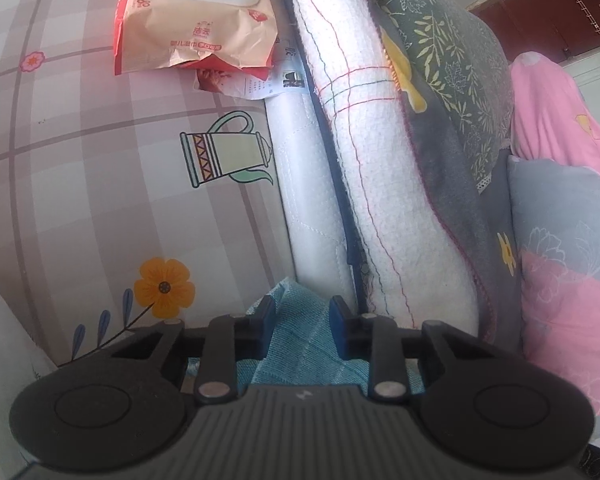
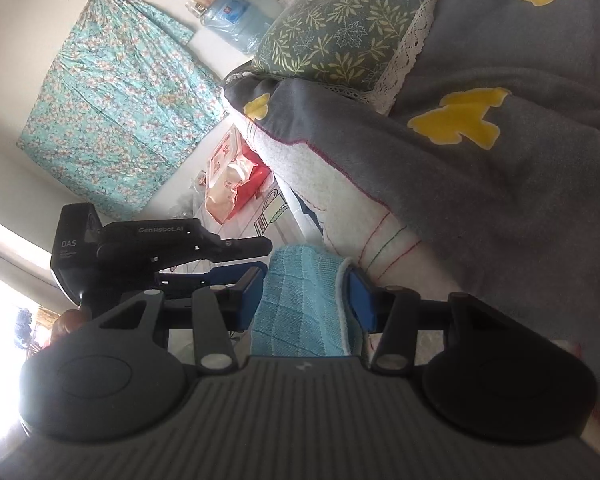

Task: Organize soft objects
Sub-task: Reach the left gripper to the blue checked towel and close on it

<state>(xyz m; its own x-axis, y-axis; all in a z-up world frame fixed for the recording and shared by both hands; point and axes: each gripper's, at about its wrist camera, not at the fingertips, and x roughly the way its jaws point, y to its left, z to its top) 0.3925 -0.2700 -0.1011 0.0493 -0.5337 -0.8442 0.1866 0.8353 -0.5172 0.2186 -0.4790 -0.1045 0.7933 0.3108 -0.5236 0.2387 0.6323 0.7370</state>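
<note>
The left gripper (image 1: 302, 322) has its jaws pressed on a blue towel (image 1: 300, 344). The towel sits bunched up between the two blue pads. The right gripper (image 2: 306, 294) also has its jaws squeezed on the same blue towel (image 2: 300, 304), which fills the gap from pad to pad. In the right wrist view the left gripper (image 2: 260, 258) shows from the side, just beside the towel.

The towel is low down by the edge of the bed, touching a white fluffy blanket (image 1: 364, 152) with thin colored lines sewn on it. A gray blanket (image 2: 500, 184) with yellow shapes lies over the white one. A green pillow (image 2: 340, 36) with leaf prints and a lace edge rests on top of the gray blanket. In the left wrist view a pink blanket (image 1: 548, 120) is off to the right side.

To the left of the white blanket is a checked bedsheet (image 1: 80, 160) with a jug and an orange flower drawn on it. A pack of wet wipes (image 1: 196, 20) lies on the sheet, farther up. A blue flowered cloth (image 2: 116, 108) hangs on the wall behind.
</note>
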